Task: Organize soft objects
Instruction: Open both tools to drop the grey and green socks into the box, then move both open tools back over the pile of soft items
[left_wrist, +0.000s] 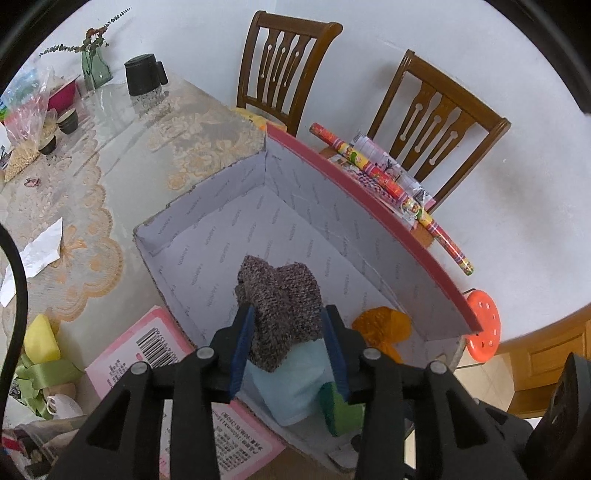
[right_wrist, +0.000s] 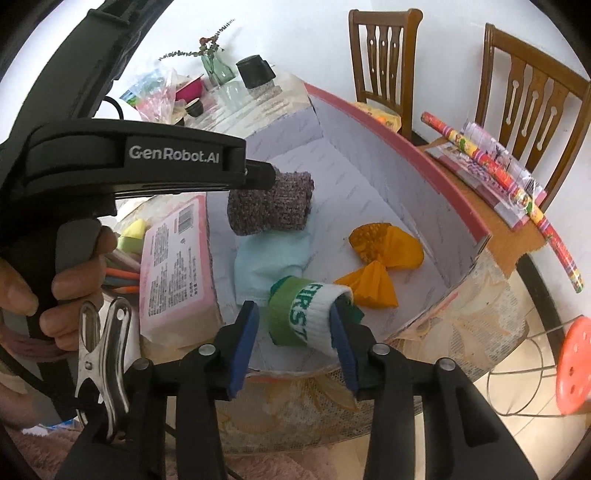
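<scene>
In the open box (left_wrist: 369, 221), near its front wall, lie four soft things. The brown knitted roll (left_wrist: 280, 310) stands between the fingers of the left gripper (left_wrist: 291, 321), whose jaws are released, a gap on each side. Under it lies the pale blue cloth (right_wrist: 273, 258). The green-and-white sock (right_wrist: 314, 314) sits between the right gripper (right_wrist: 295, 321) pads, jaws loosened, right pad touching. The orange cloth (right_wrist: 384, 254) lies farther right, apart.

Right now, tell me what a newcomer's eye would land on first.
The shallow red-rimmed cardboard box on the table, holding a mottled brown knitted roll atop a pale blue folded cloth. To their right lies an orange crinkled cloth, and nearest the camera a green-and-white rolled sock printed FIRST.
</scene>
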